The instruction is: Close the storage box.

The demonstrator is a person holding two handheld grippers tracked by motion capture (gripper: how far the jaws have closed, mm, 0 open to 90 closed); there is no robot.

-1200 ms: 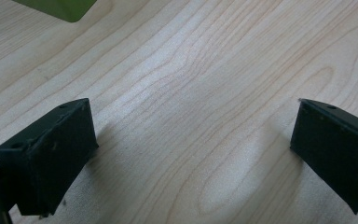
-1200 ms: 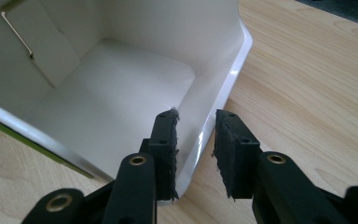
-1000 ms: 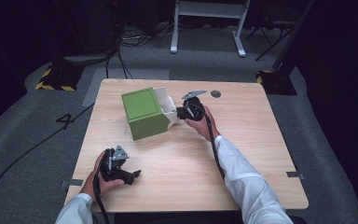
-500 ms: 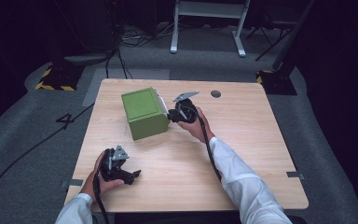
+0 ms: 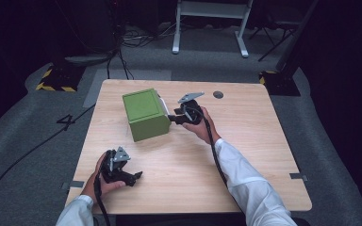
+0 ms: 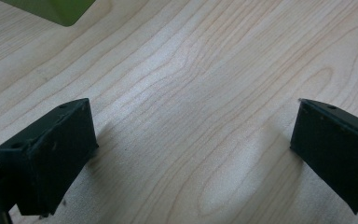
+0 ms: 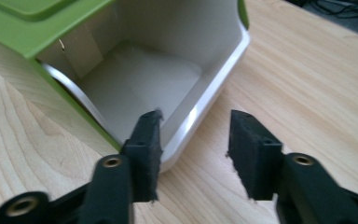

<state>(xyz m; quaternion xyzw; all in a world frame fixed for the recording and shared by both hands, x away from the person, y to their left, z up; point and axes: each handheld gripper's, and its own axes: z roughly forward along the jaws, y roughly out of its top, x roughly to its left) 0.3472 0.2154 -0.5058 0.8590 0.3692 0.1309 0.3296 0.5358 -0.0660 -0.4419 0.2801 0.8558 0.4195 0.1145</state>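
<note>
While one green box (image 5: 143, 114) stands alone, the right gripper (image 7: 193, 154) has just been parting, empty; the left gripper (image 6: 191, 154) gapes wide.

Single readable mark: numeral "4" (image 5: 65, 121), dark on grey floor left of table (image 5: 245, 155)

My table (image 5: 245, 155) is evenly lit from overhead; the far surroundings fall dark. My right gripper (image 7: 193, 154) shows soft blur, with glare on the drawer (image 7: 200, 112) rim.
</note>
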